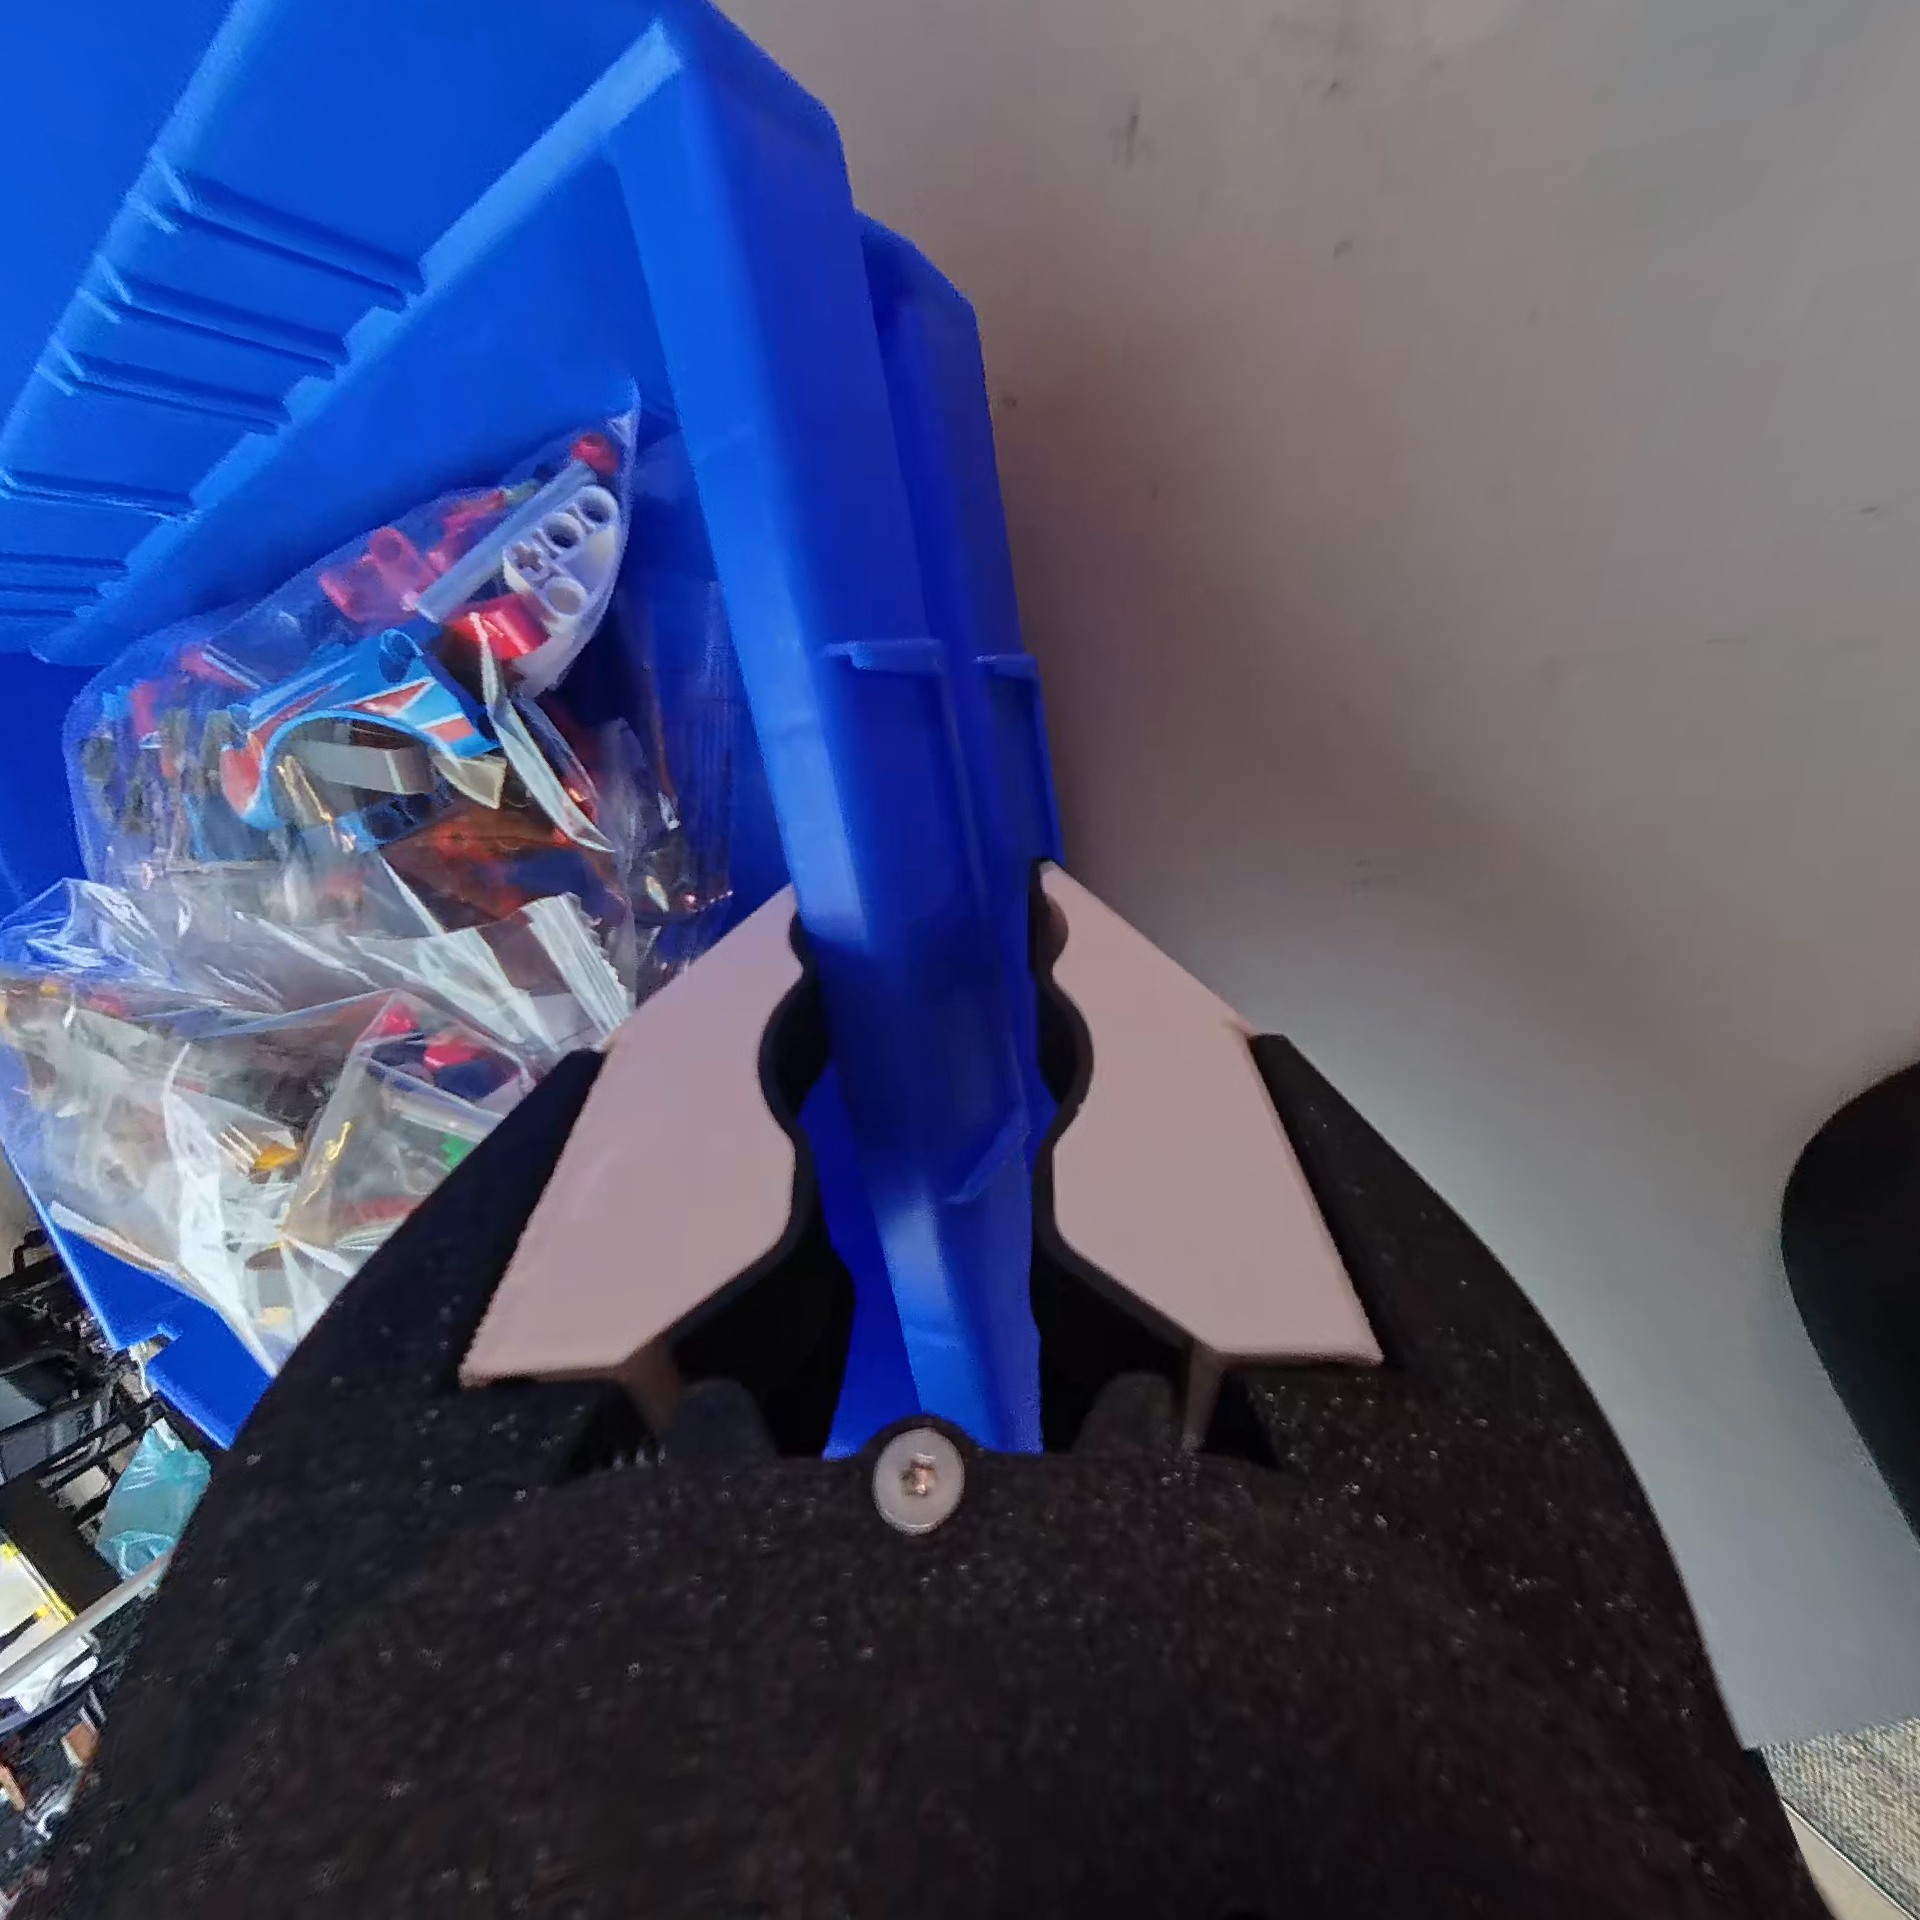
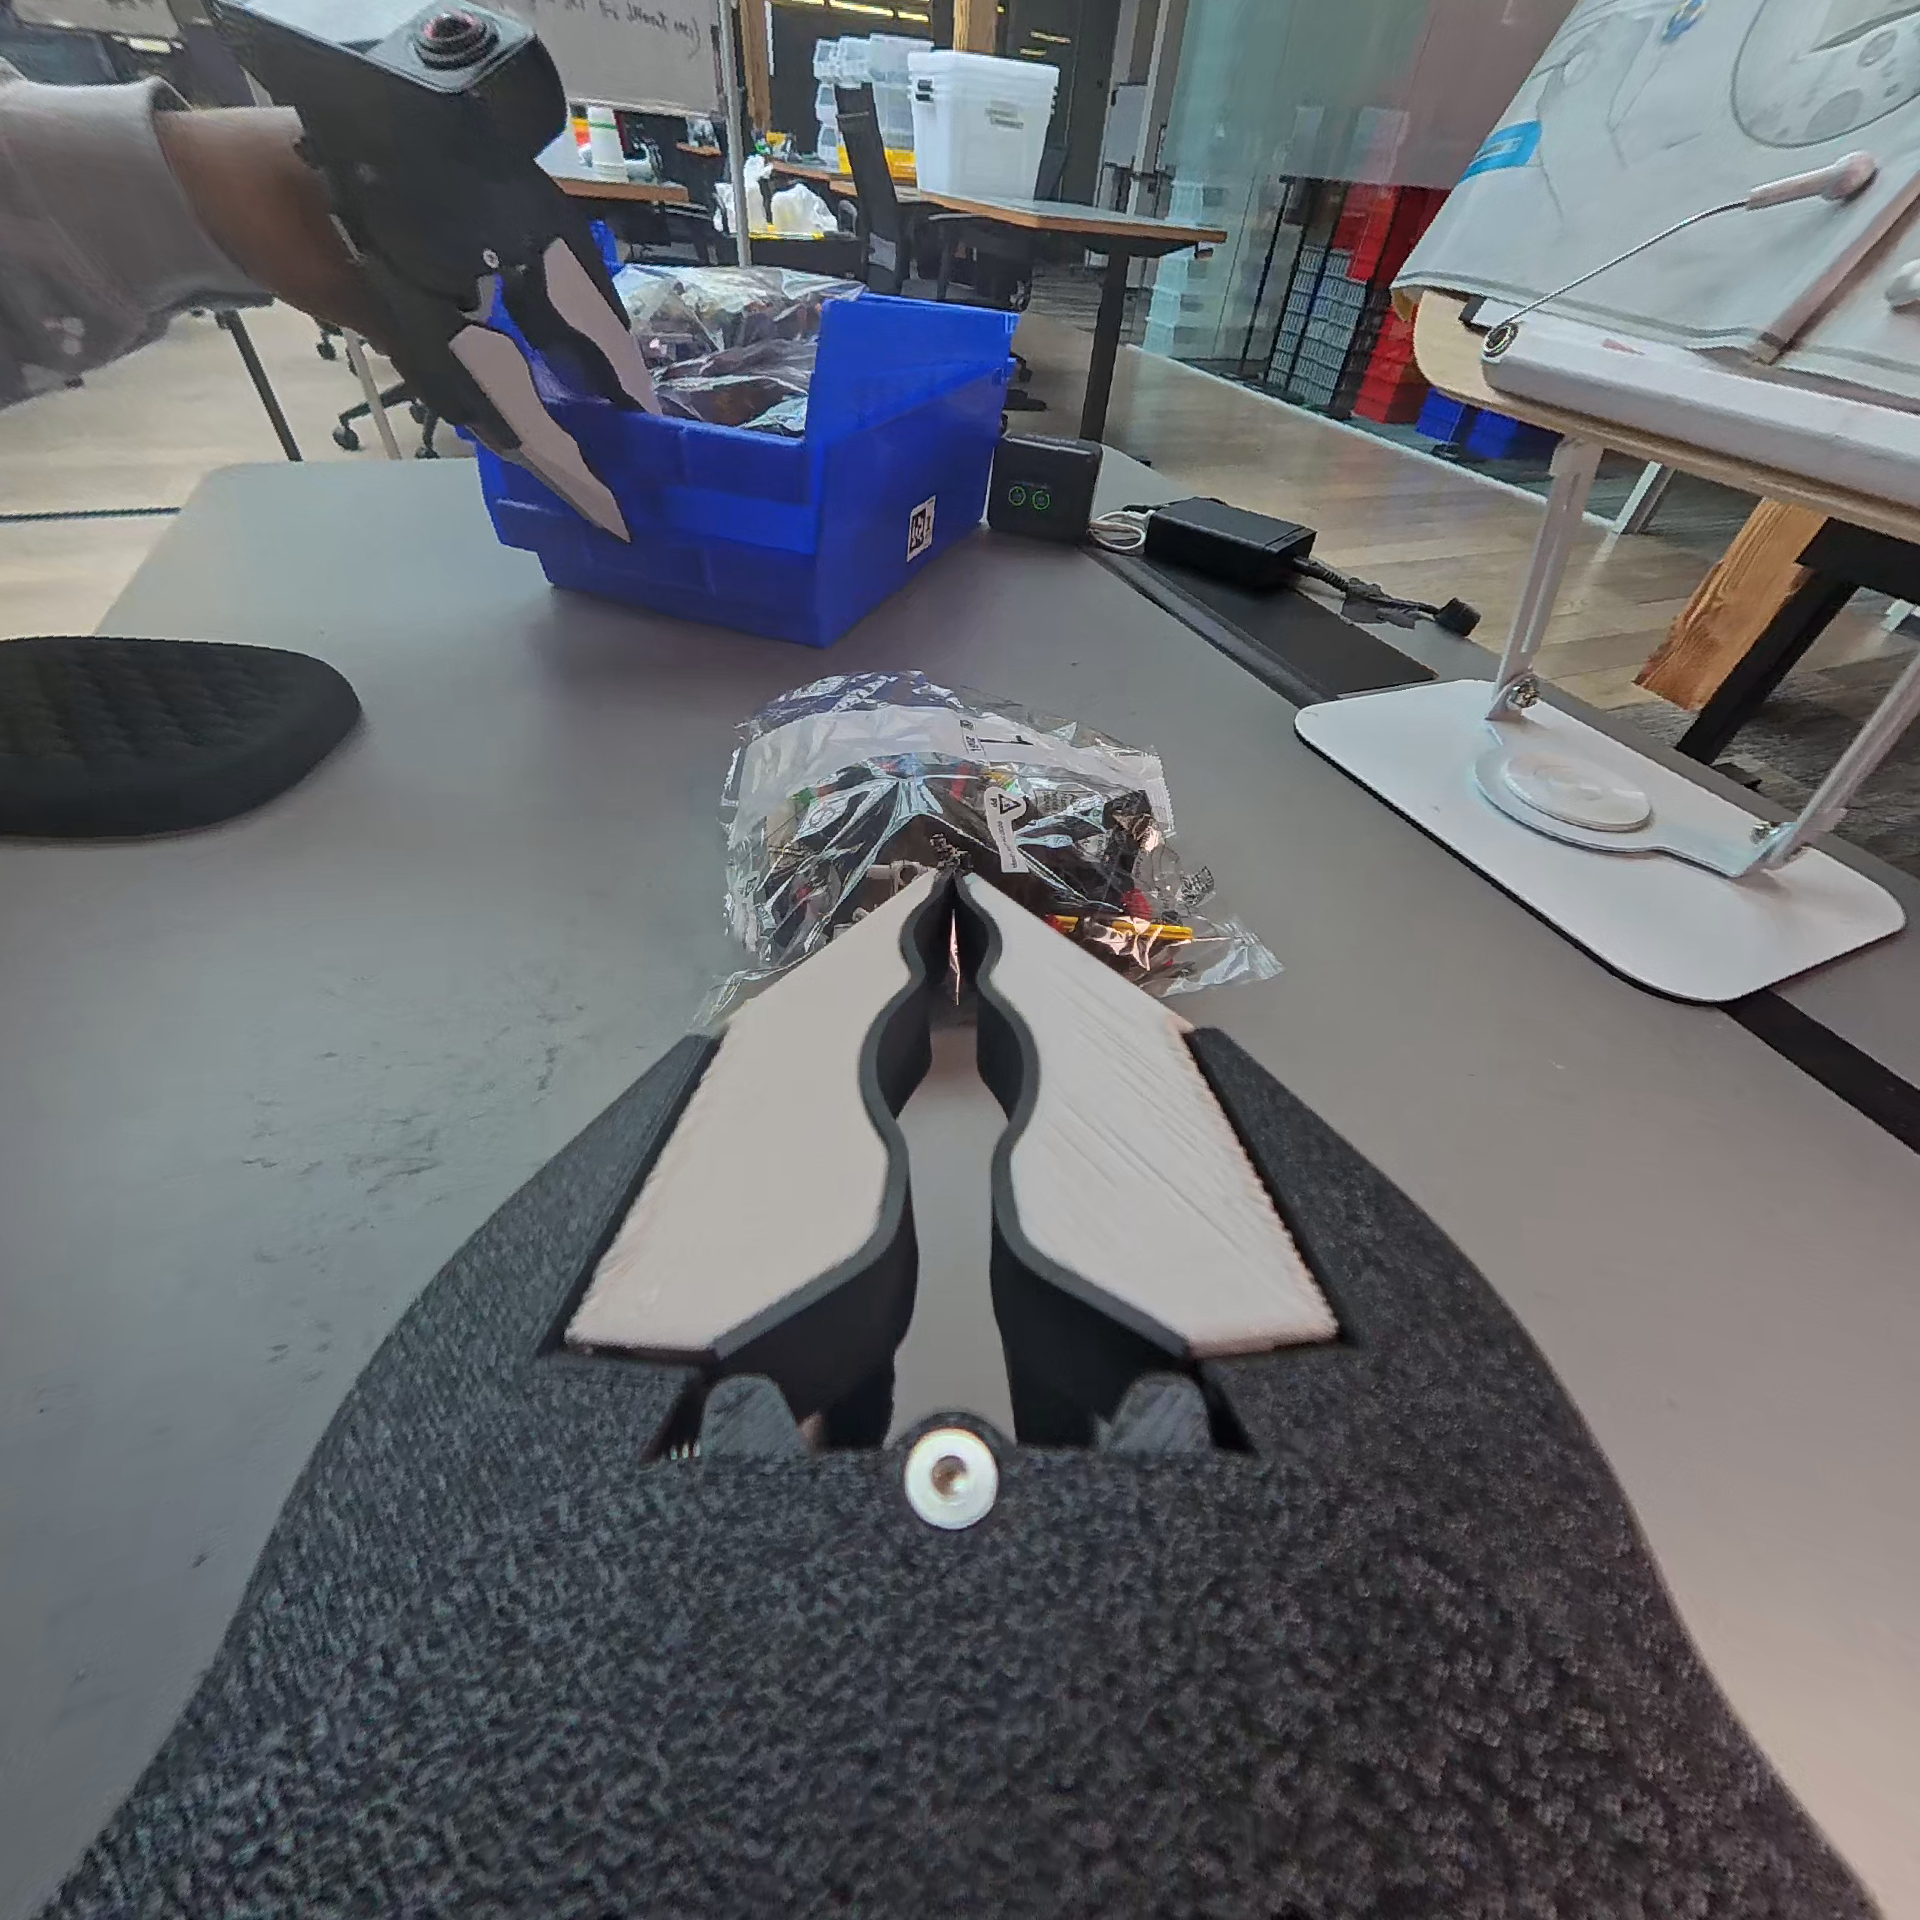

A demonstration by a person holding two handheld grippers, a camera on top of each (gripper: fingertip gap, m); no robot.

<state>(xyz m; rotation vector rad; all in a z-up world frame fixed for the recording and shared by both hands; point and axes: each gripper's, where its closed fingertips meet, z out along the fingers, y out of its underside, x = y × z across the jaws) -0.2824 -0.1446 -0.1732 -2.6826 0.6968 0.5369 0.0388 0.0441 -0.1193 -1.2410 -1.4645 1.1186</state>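
My left gripper (image 1: 920, 894) is shut on the side wall of a blue plastic bin (image 1: 727, 312), one finger inside and one outside. Clear bags of small coloured building parts (image 1: 395, 748) lie in the bin. In the right wrist view the left gripper (image 2: 636, 470) shows at the left wall of the bin (image 2: 790, 499), held by a sleeved hand. My right gripper (image 2: 954, 883) is closed, its tips pinching a clear bag of small parts (image 2: 935, 800) that lies on the grey table (image 2: 416, 1039) in front of the bin.
A black padded rest (image 2: 156, 738) lies at the table's left. A white stand base (image 2: 1621, 862) holds a tilted board at the right. A black power adapter (image 2: 1226, 540) and a small black device (image 2: 1044, 488) sit behind the bin. Desks and chairs stand beyond. About 40 centimetres separates my left fingertips from my right.
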